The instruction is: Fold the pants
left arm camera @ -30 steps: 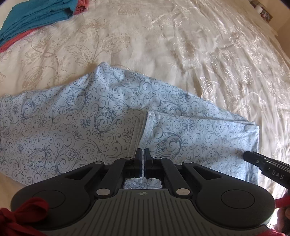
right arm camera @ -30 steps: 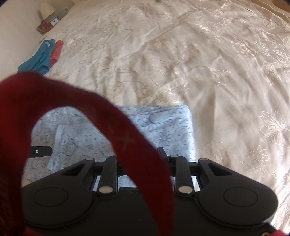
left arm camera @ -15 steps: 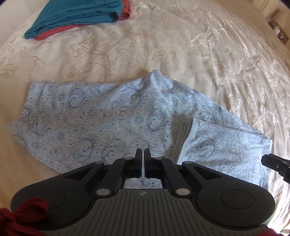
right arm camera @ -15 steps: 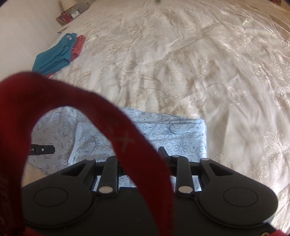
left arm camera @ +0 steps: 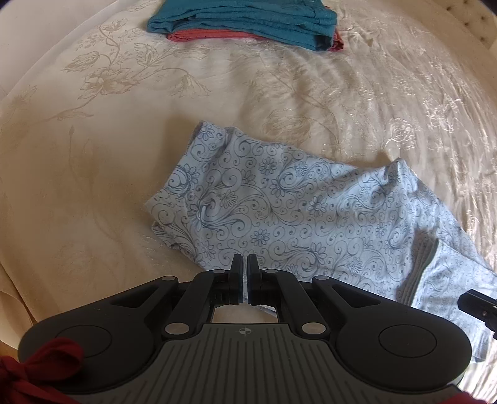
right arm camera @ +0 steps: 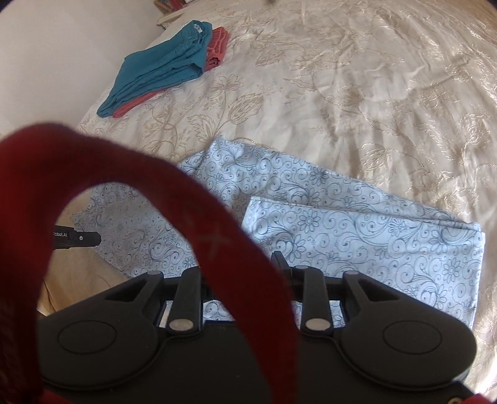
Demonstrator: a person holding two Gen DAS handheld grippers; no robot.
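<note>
Since a second ago we have swung leftward, so the teal folded garment (left arm camera: pixel 248 21) and the coral one (left arm camera: pixel 217 34) under it now sit at twelve o'clock in the left view. A red fabric loop (right arm camera: pixel 174 223) hides our right gripper (right arm camera: pixel 245 267), so its state we cannot tell. The left gripper (left arm camera: pixel 244 278) is closed, pinching the light-blue floral pants (left arm camera: pixel 298 217), which lie soft and part-folded on the cream embroidered bedspread (left arm camera: pixel 93 155), long axis from ten to four o'clock.
</note>
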